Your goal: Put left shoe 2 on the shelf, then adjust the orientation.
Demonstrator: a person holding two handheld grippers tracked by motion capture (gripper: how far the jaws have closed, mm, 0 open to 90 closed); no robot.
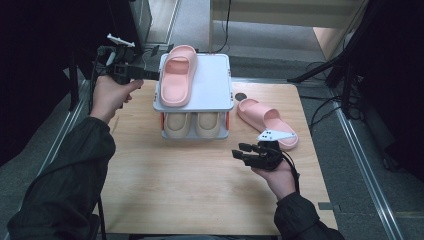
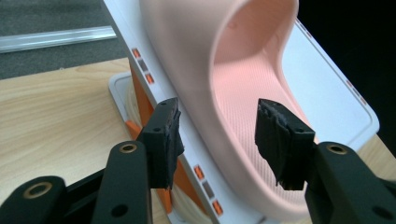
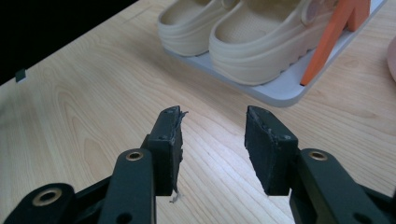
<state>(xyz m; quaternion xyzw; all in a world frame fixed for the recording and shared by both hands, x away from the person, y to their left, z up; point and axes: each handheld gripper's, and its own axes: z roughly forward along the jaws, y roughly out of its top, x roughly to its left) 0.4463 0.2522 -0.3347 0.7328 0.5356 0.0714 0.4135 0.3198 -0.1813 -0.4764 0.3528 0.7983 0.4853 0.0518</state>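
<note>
I read this as putting the pink pair onto the shoe rack (image 1: 220,102), and I judge it about half done. One pink slipper (image 1: 176,75) lies on the rack's white top shelf, along its left side, toe end toward the far edge. My left gripper (image 1: 150,75) sits just off the rack's left edge at shelf height. In the left gripper view its jaws stand wide, with the near wall of that slipper (image 2: 243,93) between them, but the pads are clear of it on both sides, so I count the slipper as set down and let go, not held.

The second pink slipper (image 1: 267,122) is not yet on the rack. It lies on the table (image 1: 200,200) just to the right of the rack, angled, sole down. My right gripper (image 1: 245,152) hovers over the table in front of the rack and near that slipper, jaws wide and holding nothing; in the right gripper view there is bare wood between the pads.

The lower shelf already carries a beige pair of clogs (image 1: 195,125), side by side, so I take it as full. The right side of the top shelf is free, which looks to me like the place for the second slipper. What is left, as I judge it: draw the left gripper clear, pick up the slipper right of the rack, and lay it beside its mate.
</note>
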